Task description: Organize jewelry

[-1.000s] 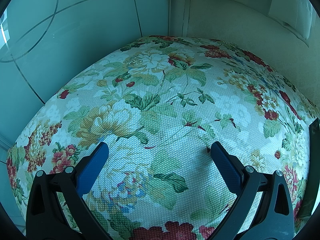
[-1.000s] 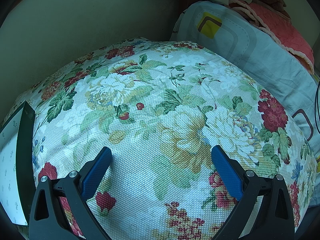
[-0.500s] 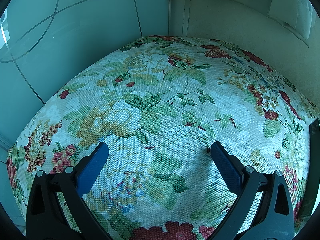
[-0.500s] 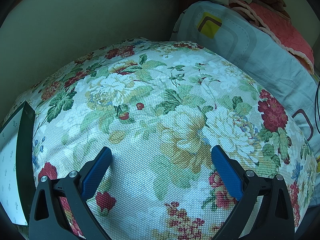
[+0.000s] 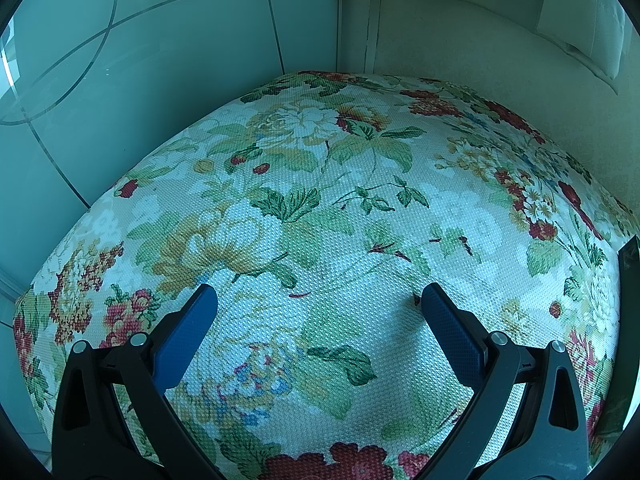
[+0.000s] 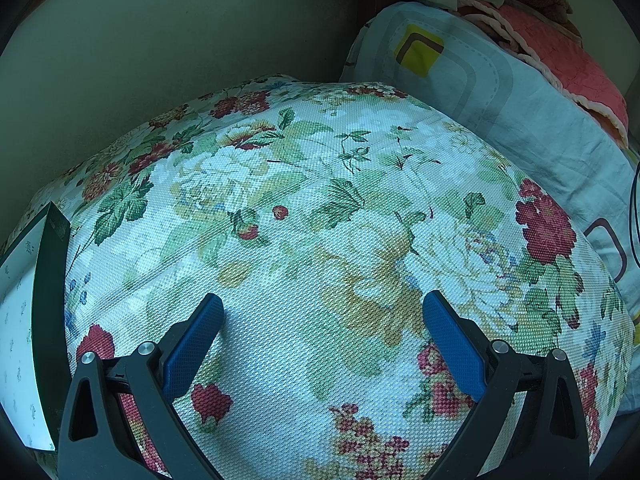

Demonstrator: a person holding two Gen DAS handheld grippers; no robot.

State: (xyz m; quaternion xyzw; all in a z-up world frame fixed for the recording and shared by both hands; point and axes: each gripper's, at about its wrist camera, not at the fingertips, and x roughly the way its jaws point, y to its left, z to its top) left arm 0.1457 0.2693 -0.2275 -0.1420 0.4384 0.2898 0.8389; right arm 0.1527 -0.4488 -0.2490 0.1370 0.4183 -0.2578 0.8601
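Floral woven cloth (image 5: 320,240) covers the work surface and fills both wrist views; no jewelry is visible on it in either one.

Near field, left wrist view: the left gripper (image 5: 319,300) hangs above the cloth with its blue-padded fingers (image 5: 184,344) spread wide and nothing between them. Near field, right wrist view: the right gripper (image 6: 322,308) is likewise spread wide and empty over the same floral print.

Middle field: a dark-edged box (image 6: 44,320) with a pale patterned inner face stands at the left margin of the right view; a dark sliver at the right margin of the left view (image 5: 630,320) is probably the same box, which would place it between the two grippers. Whether it holds jewelry cannot be told, since its interior is out of sight.

Far field: tiled wall (image 5: 160,60) and a pale upholstered panel (image 5: 480,60) lie behind the cloth in the left view; a grey-blue pillow (image 6: 500,92) and a red quilted cover (image 6: 560,40) lie beyond it in the right view.

Change: none. Both views match those of half a second and one second before, with grippers and cloth in the same positions. Judgement: the task is at rest, either not begun or between steps; the next move likely requires turning toward the box to find the pieces.
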